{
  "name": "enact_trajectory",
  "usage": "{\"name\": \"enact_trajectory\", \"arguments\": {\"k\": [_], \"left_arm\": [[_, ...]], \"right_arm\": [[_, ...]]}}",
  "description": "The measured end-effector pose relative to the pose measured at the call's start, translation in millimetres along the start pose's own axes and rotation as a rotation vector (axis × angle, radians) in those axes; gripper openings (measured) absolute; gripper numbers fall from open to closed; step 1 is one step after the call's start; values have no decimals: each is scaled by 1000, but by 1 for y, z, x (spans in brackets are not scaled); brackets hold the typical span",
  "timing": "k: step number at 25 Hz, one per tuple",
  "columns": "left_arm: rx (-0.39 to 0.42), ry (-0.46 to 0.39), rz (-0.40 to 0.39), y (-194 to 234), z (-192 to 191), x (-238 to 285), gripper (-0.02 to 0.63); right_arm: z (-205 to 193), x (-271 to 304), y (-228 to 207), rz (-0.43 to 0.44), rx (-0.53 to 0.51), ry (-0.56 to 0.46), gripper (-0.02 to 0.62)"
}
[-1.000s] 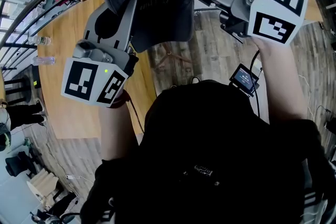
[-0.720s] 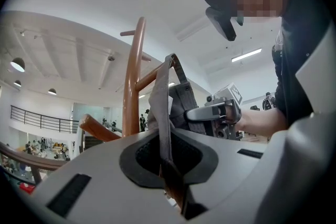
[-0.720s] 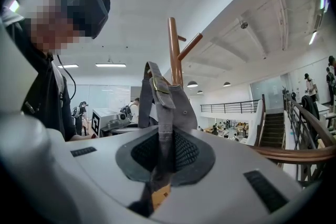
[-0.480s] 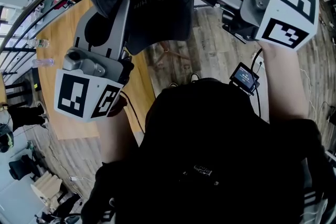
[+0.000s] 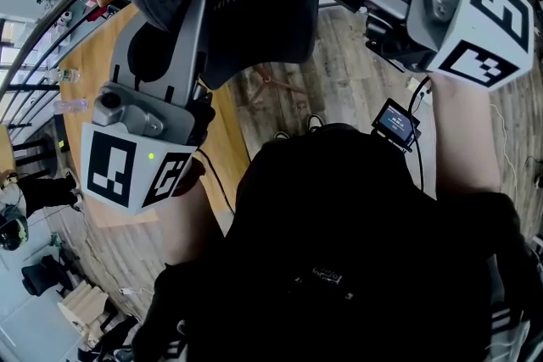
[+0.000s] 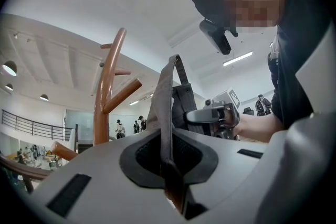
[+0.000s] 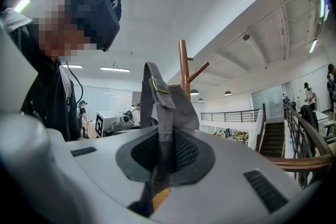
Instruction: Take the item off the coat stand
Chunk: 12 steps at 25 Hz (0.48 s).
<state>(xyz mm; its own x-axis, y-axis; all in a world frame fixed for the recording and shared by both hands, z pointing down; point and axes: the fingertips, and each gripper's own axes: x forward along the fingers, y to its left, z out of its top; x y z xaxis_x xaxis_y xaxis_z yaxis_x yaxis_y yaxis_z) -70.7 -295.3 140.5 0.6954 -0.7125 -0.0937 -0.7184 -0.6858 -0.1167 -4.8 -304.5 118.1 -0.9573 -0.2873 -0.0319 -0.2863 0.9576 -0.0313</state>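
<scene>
While fingers of L gripper (image 6: 169,165) + R gripper (image 7: 160,165) clench floppy dark-grey fabric cap (image 5: 246,4), webbing strap (image 7: 164,113) w/ brass buckle (image 7: 156,85) sticks up; round brown wooden coat stand (image 6: 101,113) behind.

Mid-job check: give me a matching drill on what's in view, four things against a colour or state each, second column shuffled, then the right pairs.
1. cap
2. coat stand
3. left hand-held gripper
4. small screen

A. reddish-brown wood
B. lit, bluish
C. shut on the cap
D. dark grey

Pairs: 1-D, 2-A, 3-C, 4-B
</scene>
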Motion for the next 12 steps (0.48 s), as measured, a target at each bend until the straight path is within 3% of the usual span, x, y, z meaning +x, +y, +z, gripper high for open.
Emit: {"name": "enact_trajectory", "arguments": {"k": [12], "left_arm": [[-52, -11, -174, -15, -17, 45, 18]], "right_arm": [[-13, -35, -20, -156, 19, 27, 34]]}}
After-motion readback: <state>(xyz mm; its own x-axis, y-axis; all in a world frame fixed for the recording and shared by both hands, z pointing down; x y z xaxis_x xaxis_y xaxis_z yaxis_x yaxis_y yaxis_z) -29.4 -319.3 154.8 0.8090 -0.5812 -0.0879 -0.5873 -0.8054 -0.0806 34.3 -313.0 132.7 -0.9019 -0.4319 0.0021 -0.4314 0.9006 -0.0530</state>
